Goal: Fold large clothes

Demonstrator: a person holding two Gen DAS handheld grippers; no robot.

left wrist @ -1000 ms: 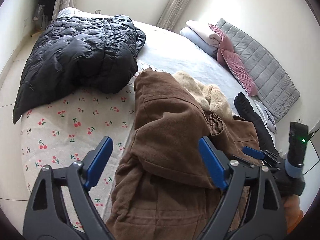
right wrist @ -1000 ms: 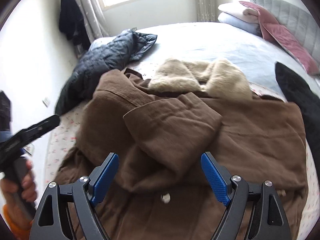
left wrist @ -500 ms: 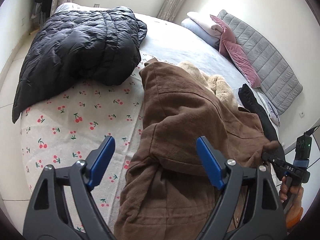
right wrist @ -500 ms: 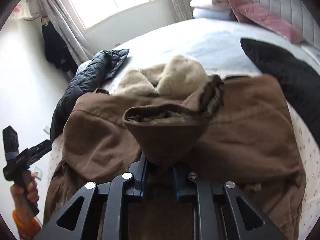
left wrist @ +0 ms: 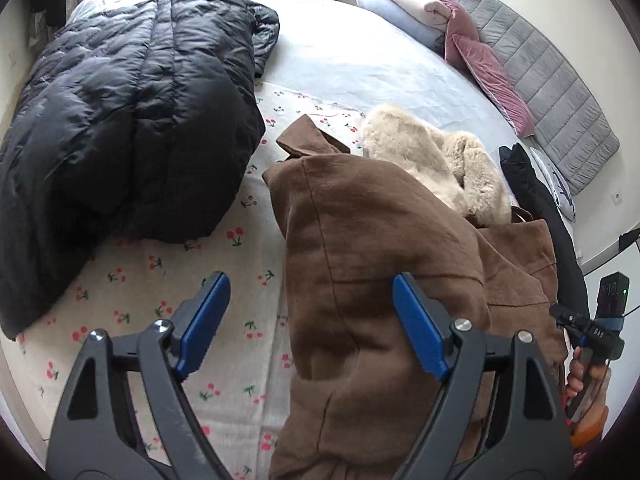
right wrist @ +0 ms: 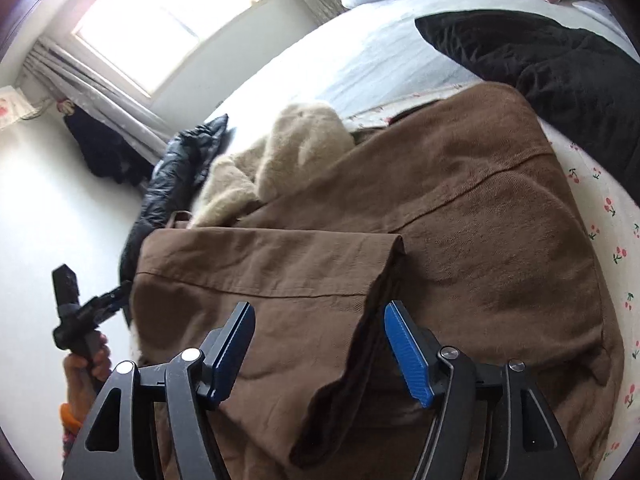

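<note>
A brown coat (left wrist: 380, 248) with a beige fur lining (left wrist: 432, 152) lies on the cherry-print sheet (left wrist: 140, 280). My left gripper (left wrist: 310, 312) is open above the coat's left edge, one finger over the sheet and the other over brown cloth. In the right wrist view a brown sleeve (right wrist: 272, 260) lies flat across the coat (right wrist: 480, 220). My right gripper (right wrist: 318, 324) hovers over the sleeve's end with its jaws opening. Cloth lies between them, but the pads do not press on it. Each gripper also shows in the other's view: the right gripper (left wrist: 568, 320) and the left gripper (right wrist: 108, 300).
A black puffer jacket (left wrist: 120, 120) lies on the bed to the left of the coat. A black garment (right wrist: 540, 52) lies to its right. Pillows (left wrist: 480, 52) and a grey padded headboard (left wrist: 552, 80) are at the far end. White floor (right wrist: 48, 208) borders the bed.
The right gripper shut on the sleeve's end, carried it across the coat, then opened, leaving the sleeve flat. The left gripper, still open, moved in over the coat's left edge.
</note>
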